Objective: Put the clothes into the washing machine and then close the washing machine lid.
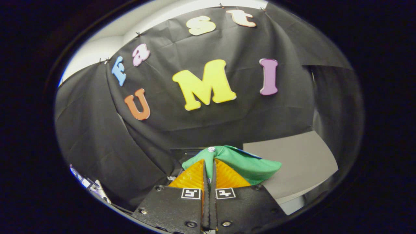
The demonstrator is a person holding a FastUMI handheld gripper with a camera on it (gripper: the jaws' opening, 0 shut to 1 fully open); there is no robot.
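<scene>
Your gripper (209, 162), with its two ribbed orange fingers (191, 177) pressed nearly together, pinches a soft green cloth garment (252, 164) bearing a small silver snap; it drapes over the fingertips and hangs beyond them, beside a flat grey surface (299, 159). It looks light, limp and slippery, so hold a bunched fold

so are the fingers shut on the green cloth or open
Shut on it: the orange fingers press together with the green cloth pinched at their tips and bunched up beyond them.
</scene>
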